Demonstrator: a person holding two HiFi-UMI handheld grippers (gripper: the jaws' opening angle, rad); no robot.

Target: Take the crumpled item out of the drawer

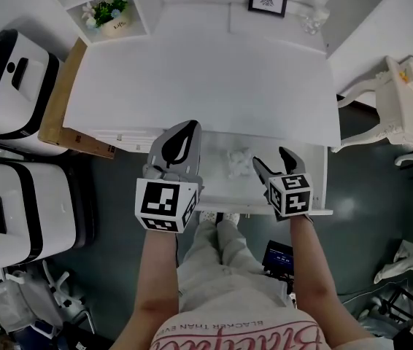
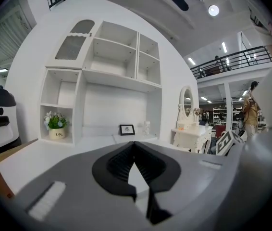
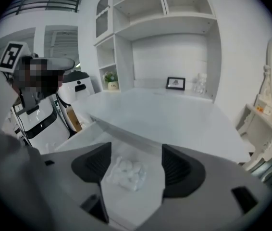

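The white drawer stands pulled out under the front edge of the white desk. A crumpled white paper ball lies on the drawer floor. My right gripper hovers open over the drawer, just right of the ball. In the right gripper view the paper ball lies between and below the spread jaws of the right gripper, apart from both. My left gripper is shut and empty at the drawer's left end; in its own view the left gripper points across the desk top.
Two white appliances stand at the left beside a wooden board. A flower pot and a framed picture sit at the back of the desk. A white ornate stand is at the right.
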